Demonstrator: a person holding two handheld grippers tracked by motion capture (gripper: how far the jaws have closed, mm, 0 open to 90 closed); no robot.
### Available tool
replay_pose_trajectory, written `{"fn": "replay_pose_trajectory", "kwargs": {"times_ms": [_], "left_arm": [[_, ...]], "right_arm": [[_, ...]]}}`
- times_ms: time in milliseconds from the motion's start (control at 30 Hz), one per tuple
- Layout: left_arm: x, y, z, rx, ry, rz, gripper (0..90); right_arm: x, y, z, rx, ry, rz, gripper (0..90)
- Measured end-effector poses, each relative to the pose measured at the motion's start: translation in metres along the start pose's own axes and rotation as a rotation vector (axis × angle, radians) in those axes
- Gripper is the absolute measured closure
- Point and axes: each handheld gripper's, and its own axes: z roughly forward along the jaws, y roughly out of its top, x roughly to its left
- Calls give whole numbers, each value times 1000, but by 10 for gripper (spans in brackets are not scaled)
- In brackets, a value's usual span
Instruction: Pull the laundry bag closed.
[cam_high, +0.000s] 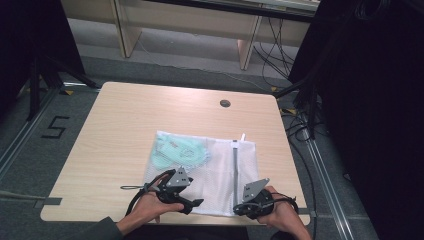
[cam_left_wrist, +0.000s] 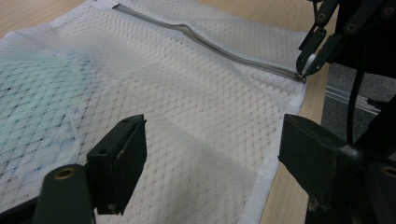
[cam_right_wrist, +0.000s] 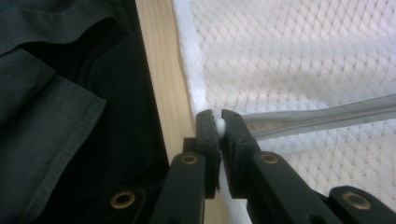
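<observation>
A white mesh laundry bag (cam_high: 220, 165) lies flat on the wooden table (cam_high: 125, 130), with a mint-green garment (cam_high: 177, 152) inside its far left part. A grey zipper (cam_high: 234, 165) runs across the bag from far to near. My right gripper (cam_right_wrist: 218, 119) is shut on the small white zipper pull (cam_right_wrist: 220, 127) at the zipper's near end, by the table's front edge. My left gripper (cam_left_wrist: 212, 135) stands open just above the mesh (cam_left_wrist: 187, 93) at the bag's near left, with nothing pinched. From there the right gripper (cam_left_wrist: 303, 70) shows at the zipper's end (cam_left_wrist: 210, 44).
A round cable hole (cam_high: 225, 103) sits near the table's far edge. The person's dark clothing (cam_right_wrist: 56, 93) is close under the front edge. Cables (cam_high: 300, 130) and a black stand run along the floor at the right, and wooden furniture legs (cam_high: 127, 30) stand behind.
</observation>
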Motion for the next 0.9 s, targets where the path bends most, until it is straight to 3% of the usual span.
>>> {"fn": "replay_pose_trajectory", "kwargs": {"times_ms": [33,67,100,133,167,233,267,333,367,500,600,633,700,733,800,867,900], "left_arm": [[-1,0,1,-5,2,4,229],[-1,1,2,2,18,15,227],[-3,2,3,-8,3,6,225],[-4,2,6,-15,-4,3,224],[-6,2,7,-4,0,14,224],[-9,2,10,-6,-17,12,222],[-12,2,14,-10,-30,17,222],[-16,2,19,1,-42,28,221],[-21,2,25,11,-52,45,223],[-29,3,35,11,-67,65,238],[-36,6,45,0,-107,80,251],[-38,6,49,-25,-132,54,258],[-40,8,51,-18,-118,87,264],[-42,8,55,-24,-118,80,265],[-44,9,56,-25,-123,73,276],[-46,10,63,-8,-115,115,324],[-48,10,64,-13,-123,98,347]], "right_arm": [[-2,1,1,-14,7,-23,866],[-2,1,0,-13,10,-14,866],[-1,0,-1,-8,3,12,866],[-4,0,-1,-21,1,-6,866],[-2,0,-3,-19,-8,25,866],[-4,1,-4,-30,-4,8,866],[-3,1,-6,-33,-16,31,866],[-5,2,-7,-41,-18,19,866],[-4,2,-8,-42,-24,45,867],[-5,1,-10,-49,-29,48,867],[-6,2,-12,-66,-33,46,867],[-5,2,-13,-64,-41,65,867],[-7,2,-14,-75,-42,49,867],[-6,2,-15,-72,-49,78,867],[-6,2,-16,-67,-50,82,867],[-8,2,-16,-83,-49,63,866],[-6,3,-17,-79,-54,85,866]]}}
